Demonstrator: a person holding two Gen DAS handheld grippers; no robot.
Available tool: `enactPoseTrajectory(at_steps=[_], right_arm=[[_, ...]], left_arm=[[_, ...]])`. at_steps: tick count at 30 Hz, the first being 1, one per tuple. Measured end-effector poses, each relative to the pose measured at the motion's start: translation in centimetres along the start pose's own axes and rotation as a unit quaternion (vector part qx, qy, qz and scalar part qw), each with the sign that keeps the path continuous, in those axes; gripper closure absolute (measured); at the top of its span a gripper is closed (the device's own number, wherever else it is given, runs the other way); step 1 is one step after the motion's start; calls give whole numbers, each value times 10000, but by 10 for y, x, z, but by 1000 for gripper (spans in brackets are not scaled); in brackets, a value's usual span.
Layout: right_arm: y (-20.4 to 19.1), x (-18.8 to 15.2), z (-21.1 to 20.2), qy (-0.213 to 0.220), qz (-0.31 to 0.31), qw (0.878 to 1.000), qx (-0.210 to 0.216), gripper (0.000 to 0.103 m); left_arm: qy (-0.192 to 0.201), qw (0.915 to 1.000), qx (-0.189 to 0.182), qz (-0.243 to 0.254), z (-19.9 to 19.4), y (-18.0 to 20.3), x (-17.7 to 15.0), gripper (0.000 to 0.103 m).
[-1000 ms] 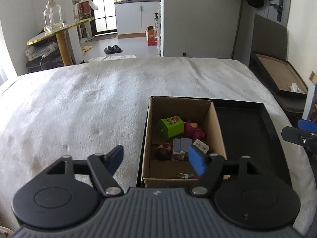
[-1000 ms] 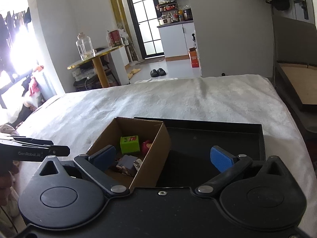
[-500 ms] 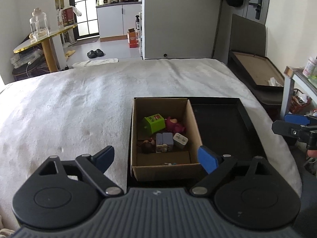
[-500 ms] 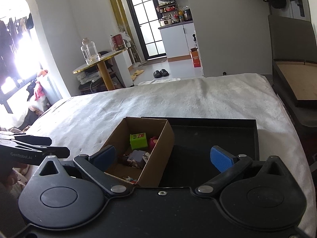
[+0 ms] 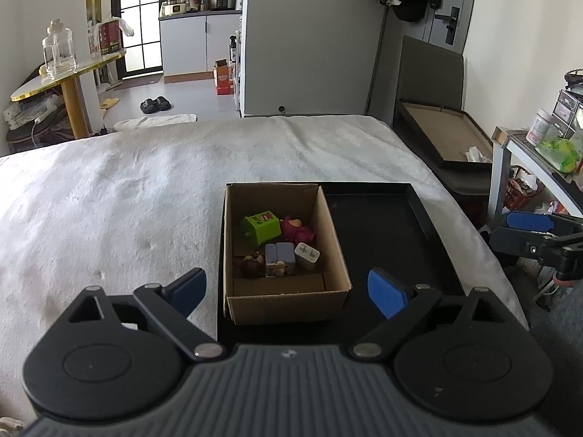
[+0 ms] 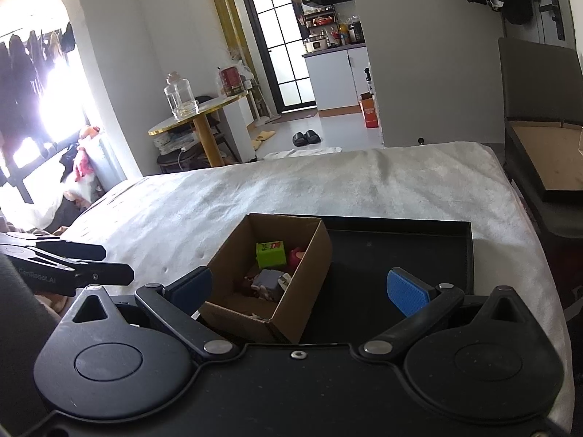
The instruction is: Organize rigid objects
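Nearest the lens, the left hand-held gripper point(image 5: 288, 291) was seen with its jaws opening and already spread wide; nothing was held, though the near wall of the cardboard box point(image 5: 286, 306) lay in line with the gap. The right hand-held gripper point(image 6: 298, 291) was likewise spread wide and empty, and was placed short of the box's near corner.

The cardboard box was set on the bed point(image 5: 127, 196), inside the left end of a shallow black tray point(image 5: 419, 218). Within the box, past a bare strip of floor at the near wall, a brown figurine point(image 5: 251, 266), a lilac block point(image 5: 280, 255) and a white charger plug point(image 5: 307, 255) were packed together; toward the far wall a green cube point(image 5: 263, 226) and a pink toy point(image 5: 297, 229) were seen touching.

All were judged small, light and stiff. The cube and the plug were judged best taken across their flat opposite faces; the smooth plastic might slip. The rounded figurine was judged harder to seat. The thin box walls were judged likely to flex if pinched.
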State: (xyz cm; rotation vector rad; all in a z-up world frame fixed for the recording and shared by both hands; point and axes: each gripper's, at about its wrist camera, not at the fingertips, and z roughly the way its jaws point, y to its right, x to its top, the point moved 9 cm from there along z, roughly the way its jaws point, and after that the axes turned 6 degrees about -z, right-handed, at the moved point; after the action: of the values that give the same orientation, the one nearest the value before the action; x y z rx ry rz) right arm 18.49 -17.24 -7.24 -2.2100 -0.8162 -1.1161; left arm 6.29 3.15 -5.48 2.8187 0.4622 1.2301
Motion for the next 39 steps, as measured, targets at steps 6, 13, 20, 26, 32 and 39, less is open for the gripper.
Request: enactPoseTrajectory(at_steps=[6,13,20,26,32,39], right_arm=[[-8,1,-10,-11,-13,10000,59,0],[-18,0,-19,-56,-15,9998,181,0],[-18,-3,-25,-96,98,9997,200,0],[-16,-9,-27,-186,238,9994,155,0],[-17,-10,-29,-245,212,9995,67,0],[-15,-10,-31,-271,204,9994,1,0]], left_arm=[[-39,9999,-102,-73,-5,0,-3,8],[-83,9997,-208,-18,-13,6,-7,7],[-149,9995,-231,-169,-13,0,-13,7],[-249,9988,-264,-313,-12,-3,-18,7],[-239,9991,-201,-275,-13,-2,-18,7],[-239,9991,-211,-284,-14,-1,-18,7]])
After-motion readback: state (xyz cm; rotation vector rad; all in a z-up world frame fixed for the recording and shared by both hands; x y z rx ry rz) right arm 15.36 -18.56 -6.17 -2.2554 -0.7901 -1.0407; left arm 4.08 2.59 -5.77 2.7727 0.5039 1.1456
